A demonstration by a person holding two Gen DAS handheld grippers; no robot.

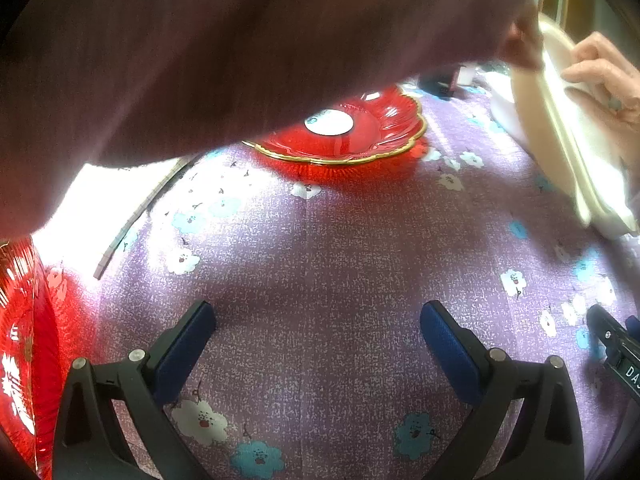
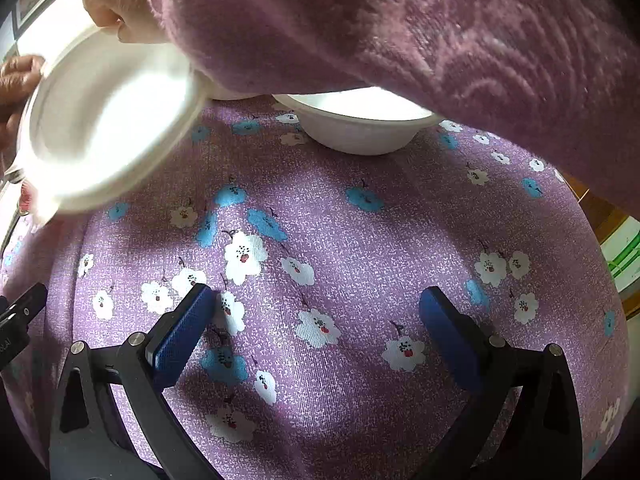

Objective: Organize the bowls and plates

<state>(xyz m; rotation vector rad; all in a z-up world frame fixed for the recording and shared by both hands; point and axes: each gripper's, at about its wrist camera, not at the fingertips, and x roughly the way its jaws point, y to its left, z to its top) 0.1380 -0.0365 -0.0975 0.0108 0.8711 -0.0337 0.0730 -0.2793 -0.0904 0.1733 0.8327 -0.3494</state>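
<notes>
In the left wrist view my left gripper (image 1: pixel 318 320) is open over the purple flowered tablecloth, nothing between its blue pads. A red scalloped plate (image 1: pixel 352 132) with a gold rim lies ahead of it, and another red plate (image 1: pixel 24 340) shows at the left edge. In the right wrist view my right gripper (image 2: pixel 318 308) is also open and holds nothing. A person's bare hands (image 2: pixel 116 4) hold a white plate (image 2: pixel 108 120) tilted in the air at upper left. A white bowl (image 2: pixel 360 124) rests on the cloth beyond, partly hidden by a purple sleeve (image 2: pixel 420 28).
The purple sleeve (image 1: pixel 220 52) fills the top of the left wrist view and hides the far table. The held white plate (image 1: pixel 568 128) and a hand (image 1: pixel 604 72) appear at right. Part of the other gripper (image 1: pixel 616 352) shows at the right edge. The table edge (image 2: pixel 600 208) drops off at right.
</notes>
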